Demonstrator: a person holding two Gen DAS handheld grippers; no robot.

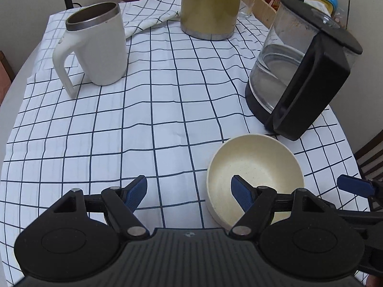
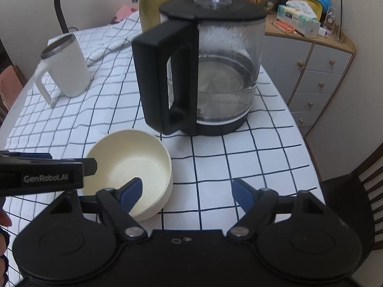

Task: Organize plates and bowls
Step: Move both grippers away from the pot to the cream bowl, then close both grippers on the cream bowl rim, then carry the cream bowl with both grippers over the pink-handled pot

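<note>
A cream bowl (image 1: 253,167) stands empty on the checked tablecloth near the table's front edge; it also shows in the right wrist view (image 2: 134,157). My left gripper (image 1: 189,191) is open and empty, its right finger over the bowl's left rim and its left finger over bare cloth. My right gripper (image 2: 186,192) is open and empty, its left finger over the bowl's right rim. The left gripper's side shows in the right wrist view (image 2: 47,169) just left of the bowl. No plate is in view.
A glass kettle with a black handle (image 1: 304,71) stands right behind the bowl (image 2: 203,71). A white mug (image 1: 95,45) stands at the back left, a gold jug (image 1: 209,7) at the back. A grey drawer cabinet (image 2: 318,79) and a dark chair (image 2: 354,191) stand right of the table.
</note>
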